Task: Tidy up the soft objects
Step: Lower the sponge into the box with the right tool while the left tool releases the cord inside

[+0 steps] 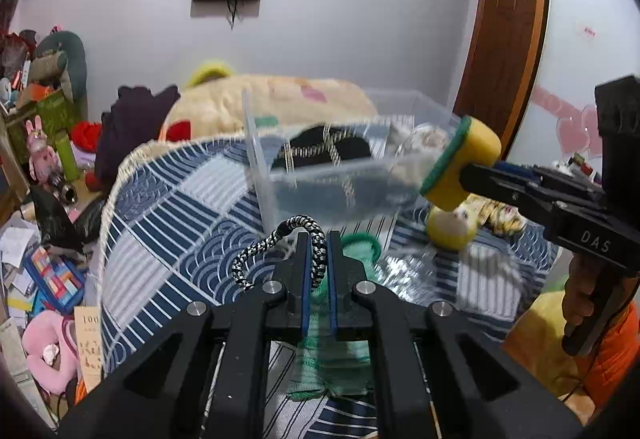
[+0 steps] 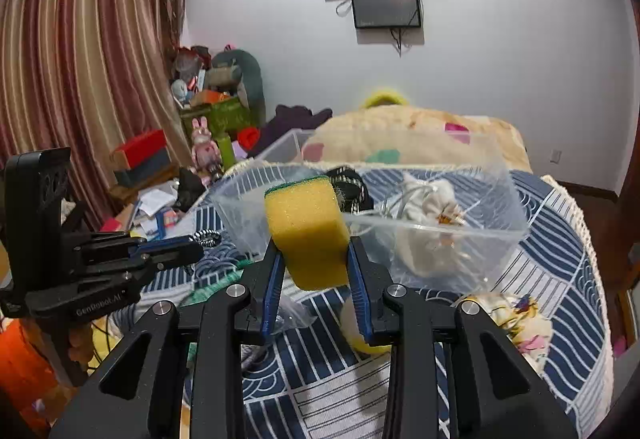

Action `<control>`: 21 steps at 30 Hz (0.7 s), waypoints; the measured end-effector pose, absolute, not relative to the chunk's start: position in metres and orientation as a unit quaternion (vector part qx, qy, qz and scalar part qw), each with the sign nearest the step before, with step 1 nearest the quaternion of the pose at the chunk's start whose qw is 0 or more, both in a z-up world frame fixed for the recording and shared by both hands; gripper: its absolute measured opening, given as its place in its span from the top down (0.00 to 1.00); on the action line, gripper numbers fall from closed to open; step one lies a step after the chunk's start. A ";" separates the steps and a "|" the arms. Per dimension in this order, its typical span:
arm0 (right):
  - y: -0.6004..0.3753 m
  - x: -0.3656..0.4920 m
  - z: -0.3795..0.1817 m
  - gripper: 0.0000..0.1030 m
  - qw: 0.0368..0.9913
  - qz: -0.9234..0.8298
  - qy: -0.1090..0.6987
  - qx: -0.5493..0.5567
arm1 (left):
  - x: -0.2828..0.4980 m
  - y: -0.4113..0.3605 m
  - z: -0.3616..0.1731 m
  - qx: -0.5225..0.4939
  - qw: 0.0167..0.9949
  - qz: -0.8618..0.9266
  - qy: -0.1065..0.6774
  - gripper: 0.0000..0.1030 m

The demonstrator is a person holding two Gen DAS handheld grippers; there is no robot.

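My left gripper (image 1: 318,239) is shut on a black-and-white braided cord (image 1: 280,239) and holds it above the bed, just in front of a clear plastic bin (image 1: 320,175). My right gripper (image 2: 314,251) is shut on a yellow sponge with a green scrub side (image 2: 306,231); the sponge also shows in the left wrist view (image 1: 460,163) at the bin's right rim. The bin (image 2: 500,207) holds a black patterned item (image 1: 320,147) and a white cloth bundle (image 2: 424,207).
A green mesh bag (image 1: 340,319) lies on the blue patterned quilt (image 1: 180,207) under the left gripper. A yellow plush ball (image 1: 452,227) and floral fabric (image 2: 520,323) lie to the right. A cream blanket (image 2: 400,135) is behind the bin. Clutter fills the floor at left (image 1: 40,279).
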State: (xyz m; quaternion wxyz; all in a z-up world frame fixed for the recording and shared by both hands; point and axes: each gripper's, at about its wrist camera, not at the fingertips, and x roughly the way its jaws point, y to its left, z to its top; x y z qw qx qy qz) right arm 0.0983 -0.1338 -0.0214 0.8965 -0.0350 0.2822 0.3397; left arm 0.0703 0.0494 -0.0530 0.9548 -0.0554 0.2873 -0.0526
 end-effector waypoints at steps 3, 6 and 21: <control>-0.141 0.095 -0.011 0.72 0.904 0.334 0.266 -0.028 | 0.064 0.049 -0.036 -0.055 0.961 -0.055 0.264 0.94; -0.149 0.095 0.001 0.72 0.911 0.328 0.250 -0.021 | 0.062 0.046 -0.022 -0.047 0.967 -0.058 0.242 0.94; -0.161 0.132 0.013 0.72 0.928 0.283 0.240 -0.009 | 0.110 0.040 0.007 -0.028 0.976 -0.061 0.207 0.94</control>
